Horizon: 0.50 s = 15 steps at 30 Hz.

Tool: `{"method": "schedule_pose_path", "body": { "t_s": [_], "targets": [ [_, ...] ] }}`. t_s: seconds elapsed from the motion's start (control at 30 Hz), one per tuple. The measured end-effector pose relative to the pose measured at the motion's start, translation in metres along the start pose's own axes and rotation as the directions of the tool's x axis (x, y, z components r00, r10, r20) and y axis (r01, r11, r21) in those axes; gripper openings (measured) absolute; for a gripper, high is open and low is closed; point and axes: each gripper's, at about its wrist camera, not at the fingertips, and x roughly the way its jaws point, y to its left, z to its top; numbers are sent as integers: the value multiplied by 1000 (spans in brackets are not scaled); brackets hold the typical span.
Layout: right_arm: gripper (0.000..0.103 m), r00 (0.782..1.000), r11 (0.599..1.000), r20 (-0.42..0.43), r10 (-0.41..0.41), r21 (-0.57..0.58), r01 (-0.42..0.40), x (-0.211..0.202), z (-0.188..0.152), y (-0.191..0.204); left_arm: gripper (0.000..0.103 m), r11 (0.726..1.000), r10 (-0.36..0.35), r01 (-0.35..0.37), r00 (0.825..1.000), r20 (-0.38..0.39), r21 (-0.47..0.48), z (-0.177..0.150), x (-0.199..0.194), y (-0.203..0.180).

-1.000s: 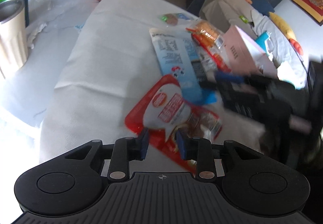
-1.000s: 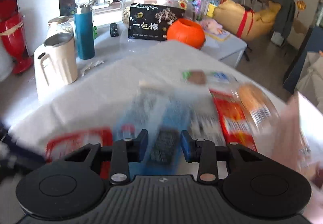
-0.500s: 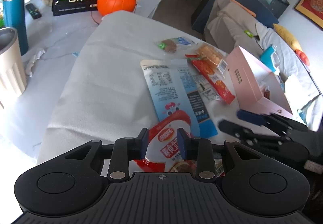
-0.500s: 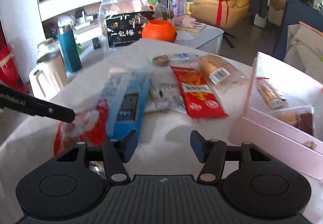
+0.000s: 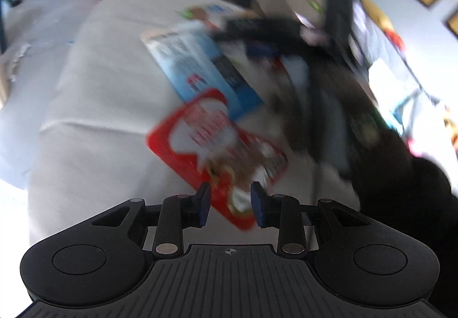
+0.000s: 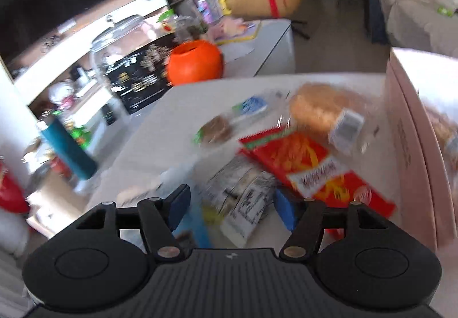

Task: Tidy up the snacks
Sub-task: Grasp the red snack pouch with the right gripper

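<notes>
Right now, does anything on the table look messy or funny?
Yes. The snack packets lie in a jumble, crossing one another: the red and white packet sits askew across a corner of the blue packet, and the red fries packet overlaps the black and white one. The pictures are blurred, but nothing looks spilled or torn.

Glossy plastic snack packets (image 6: 312,169), matt cloth (image 5: 94,106)
</notes>
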Motion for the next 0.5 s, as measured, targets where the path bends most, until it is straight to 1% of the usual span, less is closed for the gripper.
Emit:
{"method": "schedule_pose_path", "body": {
  "t_s": [0.07, 0.13, 0.17, 0.27, 0.3, 0.37, 0.43, 0.5],
  "targets": [
    [64, 1000, 998, 13, -22, -61, 23, 7, 3, 7, 34, 1000, 17, -17, 1000, -13, 9, -2, 4, -2],
    [62, 1000, 992, -1, -15, -128, 15, 7, 2, 12, 32, 1000, 27, -28, 1000, -11, -11, -1, 7, 2],
    [55, 1000, 989, -12, -2, -148, 0, 4, 0, 13, 31, 999, 26, -26, 1000, -5, -26, -1, 6, 5],
    [38, 999, 968, -32, -6, -250, -3, -11, -16, 17, 31, 998, 49, -48, 999, 19, -51, 1, 3, 11],
    [37, 1000, 960, -27, -9, -280, 1, -18, -24, 17, 31, 997, 60, -58, 998, 27, -59, 2, 2, 14],
    [37, 1000, 952, -30, 5, -305, -14, -34, -38, 14, 29, 994, 77, -73, 996, 43, -84, 3, 0, 18],
    [37, 998, 951, -44, 37, -305, -49, -53, -51, 9, 25, 990, 86, -79, 995, 58, -112, 5, 0, 23],
    [38, 995, 953, -25, 97, -287, -100, -76, -64, 3, 25, 987, 92, -81, 993, 73, -140, 9, -1, 28]
  ]
}}
